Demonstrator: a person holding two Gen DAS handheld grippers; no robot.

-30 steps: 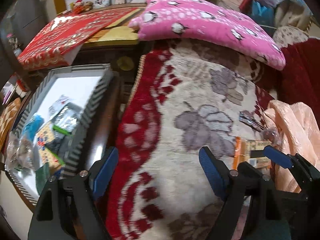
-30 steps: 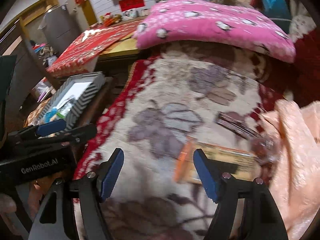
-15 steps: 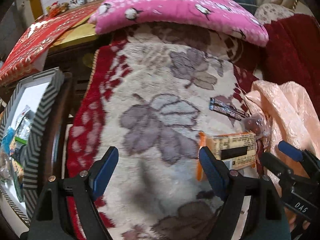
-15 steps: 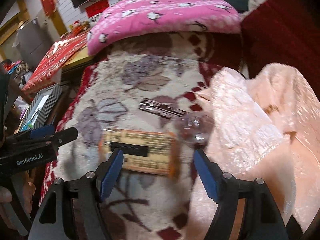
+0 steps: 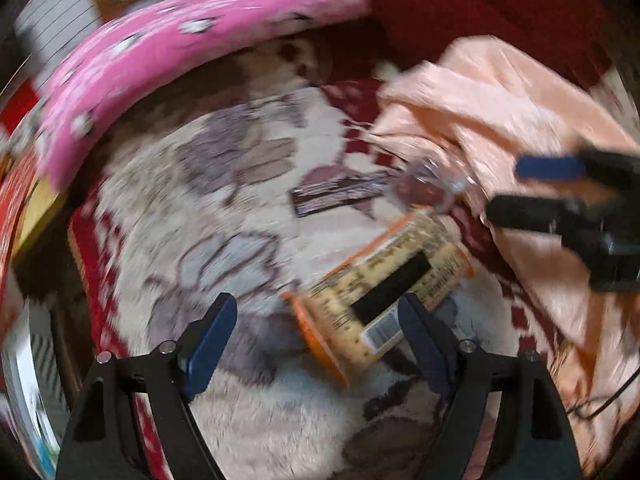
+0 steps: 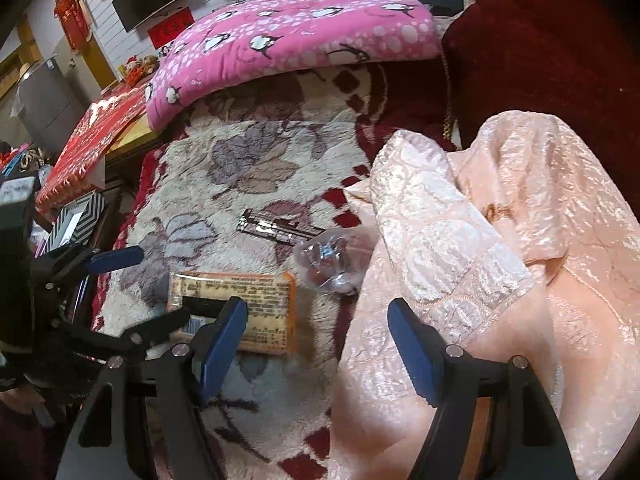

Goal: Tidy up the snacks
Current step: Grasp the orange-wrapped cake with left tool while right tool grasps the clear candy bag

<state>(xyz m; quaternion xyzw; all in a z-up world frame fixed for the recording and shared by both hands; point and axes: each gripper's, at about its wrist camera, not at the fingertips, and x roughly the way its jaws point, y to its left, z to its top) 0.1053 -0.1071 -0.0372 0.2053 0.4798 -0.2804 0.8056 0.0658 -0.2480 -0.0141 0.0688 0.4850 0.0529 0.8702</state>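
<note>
An orange and cream snack pack [image 5: 384,292] lies on the floral blanket [image 5: 224,216], between and just beyond my left gripper's [image 5: 320,332] open blue fingers. It also shows in the right wrist view [image 6: 240,304]. A dark flat wrapper [image 5: 340,194] [image 6: 276,228] and a clear bag of sweets [image 5: 428,188] [image 6: 332,264] lie beyond it. My right gripper [image 6: 316,344] is open and empty above the blanket's edge, near the bag. The right gripper appears in the left view [image 5: 560,184], the left gripper in the right view [image 6: 120,292].
A peach quilt [image 6: 500,260] is heaped at the right. A pink penguin pillow [image 6: 288,36] lies at the back, with dark red fabric [image 6: 540,52] behind. A striped box [image 6: 76,216] with snacks stands left of the blanket. The left view is blurred.
Both grippers have swung right, away from the striped box. The left gripper has closed in on the orange pack. The right gripper now faces the bag and the peach quilt.
</note>
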